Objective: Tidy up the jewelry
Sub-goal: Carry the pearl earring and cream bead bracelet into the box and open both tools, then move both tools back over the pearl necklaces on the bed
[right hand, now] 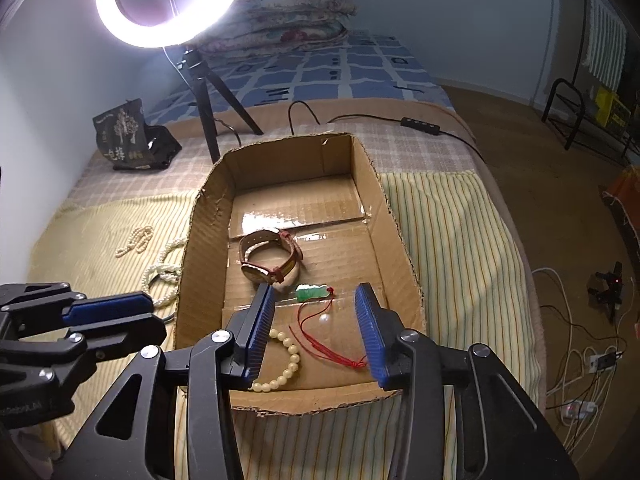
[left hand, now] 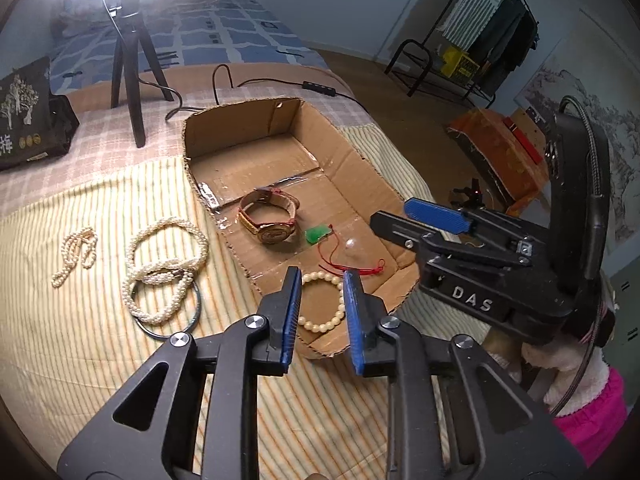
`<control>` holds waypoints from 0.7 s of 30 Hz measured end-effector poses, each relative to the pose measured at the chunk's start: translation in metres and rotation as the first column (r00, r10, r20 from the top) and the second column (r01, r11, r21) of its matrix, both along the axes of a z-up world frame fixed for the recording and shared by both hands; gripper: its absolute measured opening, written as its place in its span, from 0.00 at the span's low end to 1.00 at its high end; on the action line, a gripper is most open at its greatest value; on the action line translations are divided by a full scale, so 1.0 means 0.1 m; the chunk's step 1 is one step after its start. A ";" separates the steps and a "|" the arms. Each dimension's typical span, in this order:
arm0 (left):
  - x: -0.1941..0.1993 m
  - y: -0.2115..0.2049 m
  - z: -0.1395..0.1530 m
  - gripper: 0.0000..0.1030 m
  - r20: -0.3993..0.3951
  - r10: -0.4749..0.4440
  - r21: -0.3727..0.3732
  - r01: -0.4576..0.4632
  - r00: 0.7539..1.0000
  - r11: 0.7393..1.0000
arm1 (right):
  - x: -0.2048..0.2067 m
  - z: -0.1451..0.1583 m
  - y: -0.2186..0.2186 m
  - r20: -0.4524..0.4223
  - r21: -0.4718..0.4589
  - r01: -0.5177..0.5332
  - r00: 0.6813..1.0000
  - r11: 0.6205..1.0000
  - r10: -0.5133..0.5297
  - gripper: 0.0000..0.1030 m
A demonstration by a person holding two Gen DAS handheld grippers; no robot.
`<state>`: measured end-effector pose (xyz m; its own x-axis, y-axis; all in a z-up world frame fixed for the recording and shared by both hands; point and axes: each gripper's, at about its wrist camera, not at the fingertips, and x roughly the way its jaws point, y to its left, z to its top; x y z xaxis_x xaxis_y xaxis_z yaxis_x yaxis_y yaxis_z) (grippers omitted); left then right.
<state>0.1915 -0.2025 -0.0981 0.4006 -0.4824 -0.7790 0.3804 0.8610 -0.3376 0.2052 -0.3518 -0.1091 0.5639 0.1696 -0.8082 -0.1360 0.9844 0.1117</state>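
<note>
Box (right hand: 400,236) on bed (right hand: 460,240), approx half loaded. Inside already: watch (right hand: 270,258) w/ brown strap, green pendant (right hand: 311,292) on red cord (right hand: 332,344), cream bead bracelet (left hand: 322,302), plus a small clear/pale bead near the cord, can't ID. Left outside, on striped cover well to the left of the left gripper (left hand: 320,312) jaws: thick pearl rope (left hand: 164,268) looped over a dark bangle (left hand: 168,312), and a thin pearl strand (left hand: 76,254) further left. So est. 3–4 pcs done, 3 to go. Left jaws open, empty, hovering over box's near edge w/ bead bracelet seen between them. Right gripper (right hand: 316,332) jaws also open, empty, above box's near end; cord + pendant lie ahead between them. Writing: "DAS" in white on right gripper body, left cam. Dark bag (right hand: 132,136) far ahead-left by ring light (right hand: 172,4) tripod has tree print + Chinese chars, one reads 梅; rest too small.
</note>
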 end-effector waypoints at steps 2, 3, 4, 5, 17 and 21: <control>0.00 0.02 0.00 0.20 0.004 0.004 0.006 -0.004 1.000 1.000 | 0.00 0.01 0.00 0.002 -0.003 0.003 1.000 1.000 -0.003 0.39; -0.01 0.04 0.00 0.20 0.006 0.005 0.010 -0.006 1.000 1.000 | 0.00 0.01 0.00 0.002 -0.004 0.005 1.000 1.000 -0.005 0.39; -0.01 0.05 0.00 0.20 0.008 0.007 0.014 -0.007 1.000 1.000 | 0.00 0.01 0.00 0.002 -0.008 0.008 1.000 1.000 -0.008 0.40; -0.01 0.06 0.01 0.20 0.009 0.008 0.016 -0.008 1.000 1.000 | -0.01 0.01 0.00 0.002 -0.011 0.010 1.000 1.000 -0.010 0.42; -0.06 0.54 0.08 0.20 0.058 0.053 0.072 -0.057 0.997 0.996 | -0.07 0.13 0.03 0.035 -0.089 0.081 0.996 0.993 -0.078 0.75; -0.04 0.86 0.09 0.38 0.081 0.098 0.090 -0.105 0.992 0.990 | -0.10 0.17 0.07 0.039 -0.096 0.090 0.996 0.991 -0.086 0.75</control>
<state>0.1878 -0.1169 -0.0891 0.5037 -0.3618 -0.7844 0.3105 0.9232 -0.2264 0.1948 -0.3448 -0.0916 0.6011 0.0392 -0.7982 -0.0505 0.9987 0.0111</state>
